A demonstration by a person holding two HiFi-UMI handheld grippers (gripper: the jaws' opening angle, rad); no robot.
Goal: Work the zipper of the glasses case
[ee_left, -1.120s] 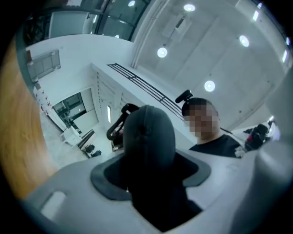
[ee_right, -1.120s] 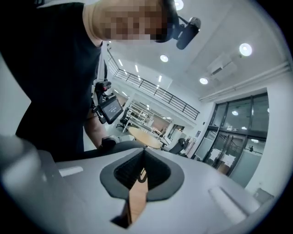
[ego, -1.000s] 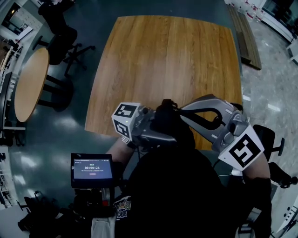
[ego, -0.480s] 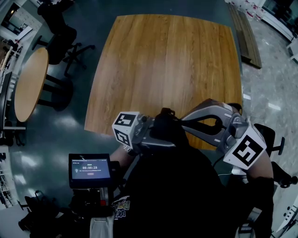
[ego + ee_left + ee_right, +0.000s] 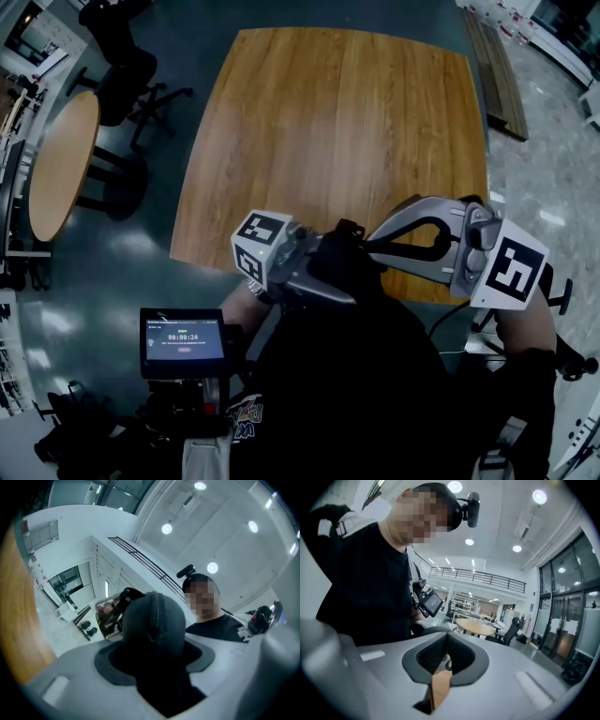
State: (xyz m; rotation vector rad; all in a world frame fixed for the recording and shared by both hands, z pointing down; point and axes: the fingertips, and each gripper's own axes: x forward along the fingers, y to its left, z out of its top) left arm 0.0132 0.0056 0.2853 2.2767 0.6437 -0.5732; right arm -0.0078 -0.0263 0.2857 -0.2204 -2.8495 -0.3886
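The black glasses case (image 5: 344, 255) is held in the air over the near edge of the wooden table (image 5: 337, 122). My left gripper (image 5: 323, 274) comes in from the left and is shut on it. In the left gripper view the case's rounded end (image 5: 154, 616), with its zipper seam running up the middle, fills the gap between the jaws of the left gripper (image 5: 154, 660). My right gripper (image 5: 371, 247) reaches in from the right, its tips at the case. Its jaws (image 5: 446, 660) are shut, with a small dark zipper pull (image 5: 447, 665) pinched at the tips.
A round wooden table (image 5: 61, 164) and a black chair (image 5: 127, 66) stand on the dark floor at the left. A small lit screen (image 5: 183, 340) sits by the person's chest. A wooden bench (image 5: 497, 80) lies at the upper right.
The right gripper has turned, and its marker cube has swung to the right and up. The left gripper and the case have barely shifted.
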